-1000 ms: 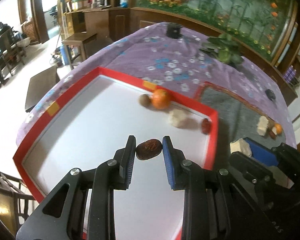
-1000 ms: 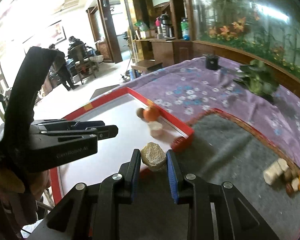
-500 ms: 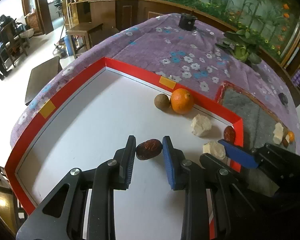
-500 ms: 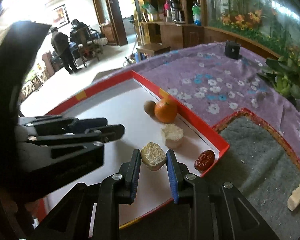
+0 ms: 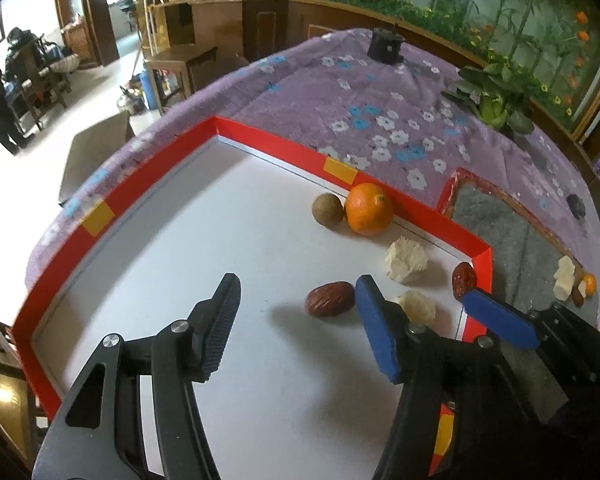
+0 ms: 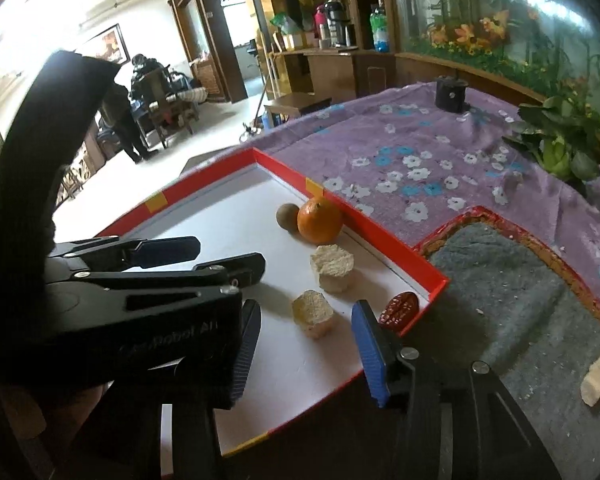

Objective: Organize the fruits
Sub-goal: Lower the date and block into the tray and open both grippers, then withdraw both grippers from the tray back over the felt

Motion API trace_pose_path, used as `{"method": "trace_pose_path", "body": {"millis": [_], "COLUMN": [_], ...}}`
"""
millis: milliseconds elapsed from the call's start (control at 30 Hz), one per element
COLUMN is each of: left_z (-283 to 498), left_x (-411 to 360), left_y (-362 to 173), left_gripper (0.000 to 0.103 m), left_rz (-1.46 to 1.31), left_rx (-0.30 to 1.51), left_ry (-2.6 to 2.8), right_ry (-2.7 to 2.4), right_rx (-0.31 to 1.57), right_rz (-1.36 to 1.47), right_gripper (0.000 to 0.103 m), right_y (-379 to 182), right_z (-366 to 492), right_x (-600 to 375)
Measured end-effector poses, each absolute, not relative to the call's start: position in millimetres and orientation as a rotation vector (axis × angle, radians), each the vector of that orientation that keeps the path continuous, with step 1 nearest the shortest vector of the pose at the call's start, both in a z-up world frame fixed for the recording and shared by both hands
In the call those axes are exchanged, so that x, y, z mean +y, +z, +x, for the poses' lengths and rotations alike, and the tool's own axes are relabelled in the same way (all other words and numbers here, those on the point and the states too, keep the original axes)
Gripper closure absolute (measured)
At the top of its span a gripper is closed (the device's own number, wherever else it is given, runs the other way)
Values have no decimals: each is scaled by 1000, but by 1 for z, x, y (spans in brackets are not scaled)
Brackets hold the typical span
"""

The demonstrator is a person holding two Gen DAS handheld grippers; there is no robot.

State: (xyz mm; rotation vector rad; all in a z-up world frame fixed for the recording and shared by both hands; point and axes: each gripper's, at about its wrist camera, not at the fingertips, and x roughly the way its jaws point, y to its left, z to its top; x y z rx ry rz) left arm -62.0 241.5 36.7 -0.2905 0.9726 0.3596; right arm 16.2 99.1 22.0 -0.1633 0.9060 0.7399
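both jaws just opened – date and chunk lie freed

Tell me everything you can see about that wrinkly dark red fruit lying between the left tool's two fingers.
The dark red fruit looks like a dried date: oval, glossy, its skin finely wrinkled. It lies on its side on the white floor of the red-rimmed tray, throwing a soft shadow. The left gripper has just been opening, and its jaws stand wide around the fruit without pressing it: clear of the ribbed black finger, close beside the blue pad, where contact cannot be judged. A pale crumbly chunk lies just beyond that pad.
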Motion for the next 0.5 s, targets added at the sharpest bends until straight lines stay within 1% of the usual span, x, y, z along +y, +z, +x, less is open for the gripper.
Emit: {"method": "trace_pose_path", "body": {"millis": [200, 267, 500], "left_z": [-69, -71, -71], "left_x": [228, 221, 185], "left_y": [49, 53, 61], "left_gripper": [43, 43, 43], "left_rz": [-273, -263, -249], "left_rx": [945, 933, 919], "left_ry": [349, 342, 279], "right_ry": [726, 709, 641], "right_rx": [882, 868, 838], "right_rz": [-108, -98, -58], "right_gripper": [56, 52, 52], "right_y": [36, 40, 49], "right_z": [4, -2, -14], "right_x": [79, 71, 30]}}
